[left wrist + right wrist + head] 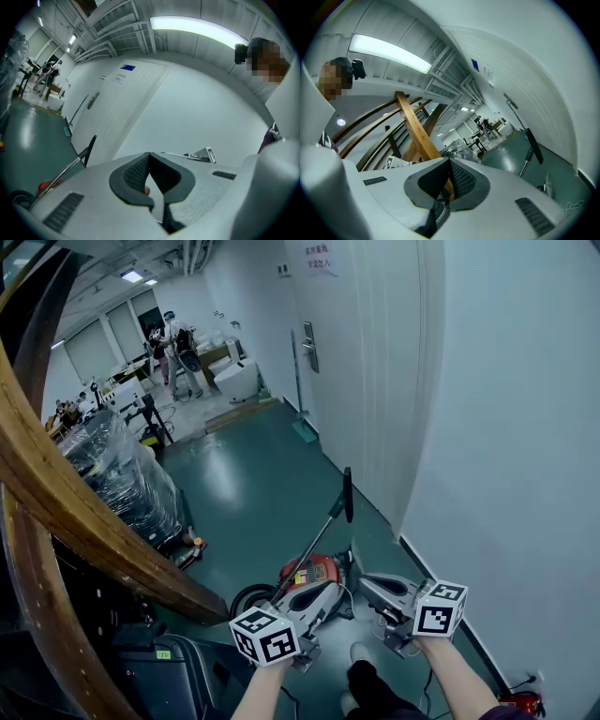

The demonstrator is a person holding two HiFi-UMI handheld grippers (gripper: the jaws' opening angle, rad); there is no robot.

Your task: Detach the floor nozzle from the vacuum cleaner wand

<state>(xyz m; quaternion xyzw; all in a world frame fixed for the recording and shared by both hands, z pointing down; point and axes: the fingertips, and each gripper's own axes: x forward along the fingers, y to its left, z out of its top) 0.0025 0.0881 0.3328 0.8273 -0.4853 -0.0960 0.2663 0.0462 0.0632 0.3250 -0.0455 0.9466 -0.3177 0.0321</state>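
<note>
Left gripper point(149, 154) and right gripper point(450, 161), empty, near the vacuum cleaner point(309, 579).
Both jaws are pressed together on nothing, likely carried shut for the approach; the wand point(316, 542) rises just beyond them.

One vacuum cleaner point(314, 583), perhaps two distant people point(176, 351).

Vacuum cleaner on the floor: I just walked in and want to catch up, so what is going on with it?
A person holds a two-jaw gripper in each hand above a red and grey vacuum cleaner. It lies on the green floor beside a white wall, its wand slanting upward. The left gripper and the right gripper are both shut with nothing between their jaws. Neither touches the vacuum cleaner, so nothing on it is gripped yet.
</note>
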